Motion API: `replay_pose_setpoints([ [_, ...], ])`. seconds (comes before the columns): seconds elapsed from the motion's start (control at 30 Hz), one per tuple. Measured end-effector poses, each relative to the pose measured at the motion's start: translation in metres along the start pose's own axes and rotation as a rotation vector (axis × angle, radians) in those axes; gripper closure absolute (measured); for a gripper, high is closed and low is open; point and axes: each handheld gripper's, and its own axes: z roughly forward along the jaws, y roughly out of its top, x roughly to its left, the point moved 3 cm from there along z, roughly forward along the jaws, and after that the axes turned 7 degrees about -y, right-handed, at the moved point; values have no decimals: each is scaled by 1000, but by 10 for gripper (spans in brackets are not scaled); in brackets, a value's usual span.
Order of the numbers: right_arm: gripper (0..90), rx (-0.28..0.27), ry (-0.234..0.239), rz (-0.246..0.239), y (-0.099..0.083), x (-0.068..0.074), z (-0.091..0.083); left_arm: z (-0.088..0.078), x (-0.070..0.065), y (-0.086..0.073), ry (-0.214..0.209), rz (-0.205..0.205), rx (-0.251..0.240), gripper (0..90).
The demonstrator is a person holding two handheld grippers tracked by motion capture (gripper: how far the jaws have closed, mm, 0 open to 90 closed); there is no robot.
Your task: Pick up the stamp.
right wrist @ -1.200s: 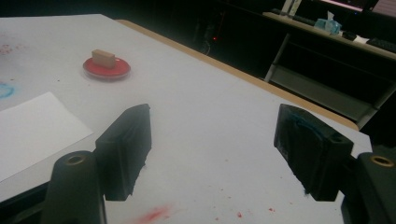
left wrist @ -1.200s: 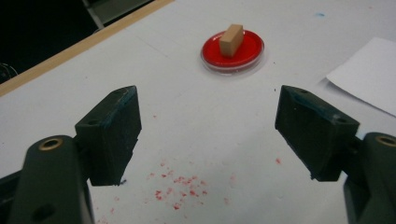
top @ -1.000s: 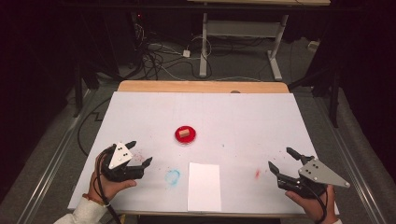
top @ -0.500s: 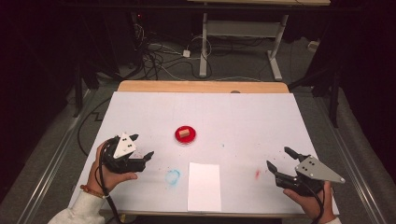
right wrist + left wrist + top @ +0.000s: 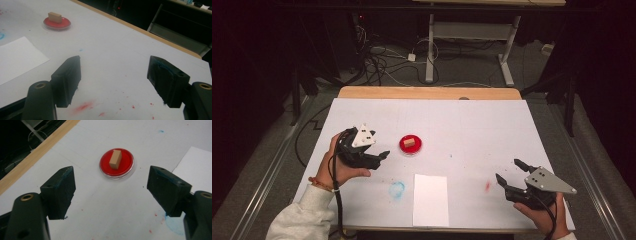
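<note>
The red dish (image 5: 410, 145) sits near the middle of the white table cover (image 5: 472, 125) in the high view, with a small tan block (image 5: 409, 142) lying in it. Your left gripper (image 5: 383, 154) is just beside the dish, at its left, jaws apart and empty. Your right gripper (image 5: 508, 171) is well apart, near the right corner, also parted and empty.

In the left gripper view, the dish (image 5: 116, 163) lies ahead between the spread jaws, untouched.

In the right gripper view, the dish (image 5: 57, 23) lies far off at upper left; nothing sits between the jaws.
</note>
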Motion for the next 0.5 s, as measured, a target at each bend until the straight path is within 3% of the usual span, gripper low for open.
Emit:
replay_pose_setpoints([
  [0.1,272,2,1,-3,0,0,0,6,2,7,-13,17,19,236],
  [0.13,272,7,1,3,-1,0,1,10,2,10,-27,15,34,238],
  [0.17,272,12,1,5,-1,0,1,18,3,16,-55,39,67,245],
  [0.27,272,19,2,0,-2,0,3,26,4,23,-66,49,98,265],
  [0.3,273,26,4,-2,-3,0,4,33,5,30,-94,59,127,276],
  [0.4,273,29,7,-10,-4,0,5,40,7,37,-106,76,150,292],
  [0.43,274,35,10,-7,-4,1,5,48,8,43,-133,91,184,314],
  [0.5,276,39,14,-13,-5,1,6,52,8,45,-136,100,207,341],
])
